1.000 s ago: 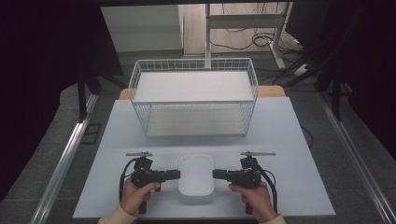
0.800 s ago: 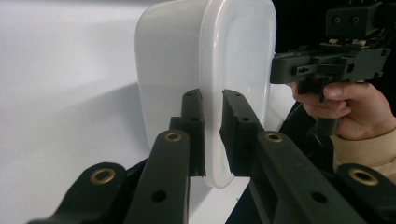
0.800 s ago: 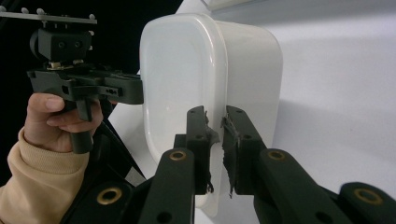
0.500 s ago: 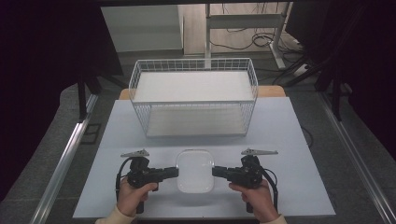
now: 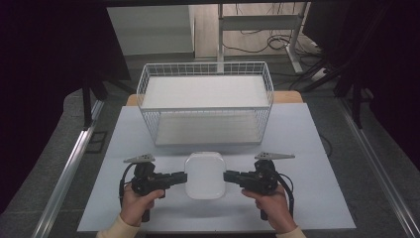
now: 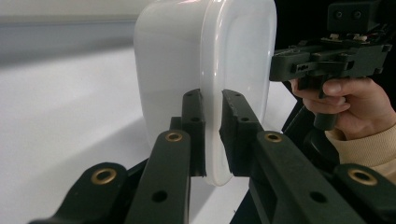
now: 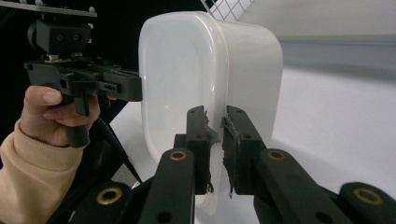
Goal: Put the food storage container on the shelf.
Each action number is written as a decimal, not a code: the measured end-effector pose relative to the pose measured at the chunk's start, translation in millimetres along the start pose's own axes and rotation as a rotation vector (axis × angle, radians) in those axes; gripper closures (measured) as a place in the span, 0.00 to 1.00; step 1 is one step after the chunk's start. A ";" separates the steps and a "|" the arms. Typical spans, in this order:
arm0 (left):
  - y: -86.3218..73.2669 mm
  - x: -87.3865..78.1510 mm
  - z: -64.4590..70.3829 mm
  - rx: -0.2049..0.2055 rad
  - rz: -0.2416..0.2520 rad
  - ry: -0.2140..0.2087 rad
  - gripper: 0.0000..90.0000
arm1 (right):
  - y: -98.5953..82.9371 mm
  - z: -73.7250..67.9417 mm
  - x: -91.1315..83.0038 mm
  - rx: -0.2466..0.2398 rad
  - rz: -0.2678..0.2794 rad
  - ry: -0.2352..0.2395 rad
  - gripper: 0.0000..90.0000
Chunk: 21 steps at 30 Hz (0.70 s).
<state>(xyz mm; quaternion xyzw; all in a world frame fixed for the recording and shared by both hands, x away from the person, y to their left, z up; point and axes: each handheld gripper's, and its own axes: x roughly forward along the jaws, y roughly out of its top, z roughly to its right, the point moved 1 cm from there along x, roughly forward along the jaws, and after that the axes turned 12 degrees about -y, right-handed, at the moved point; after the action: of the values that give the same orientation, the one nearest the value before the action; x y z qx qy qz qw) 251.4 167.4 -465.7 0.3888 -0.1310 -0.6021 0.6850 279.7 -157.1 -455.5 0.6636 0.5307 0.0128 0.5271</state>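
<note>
You have the white tub (image 5: 204,174) pinched from both sides. Your left gripper (image 5: 179,177) is closed on its left rim, and your right gripper (image 5: 230,176) is closed on its right rim. The tub sits just in front of the wire basket (image 5: 205,103), over the white table (image 5: 317,148) (I cannot tell if it is touching the table or lifted a little). The basket looks like where it should go. Keep both hands level, so the tub does not tip. Lift both sides together. Go up high enough to clear the basket's front wall. Do not pull your hands apart, or a rim may slip out.
</note>
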 end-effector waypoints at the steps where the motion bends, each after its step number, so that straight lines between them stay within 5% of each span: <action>1: 1.9 0.0 -0.2 0.001 0.000 0.001 0.90 | 0.0 0.0 0.0 0.000 0.000 0.000 0.90; 21: 65.6 -12.3 12.0 0.090 0.040 0.012 0.90 | 62.6 -8.8 -10.0 -0.070 0.083 -0.012 0.90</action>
<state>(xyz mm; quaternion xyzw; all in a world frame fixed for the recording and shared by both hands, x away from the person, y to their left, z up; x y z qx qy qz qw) 288.1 172.6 -408.9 0.4201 -0.1615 -0.5795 0.6794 313.5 -150.8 -401.6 0.6664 0.4986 0.0491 0.5522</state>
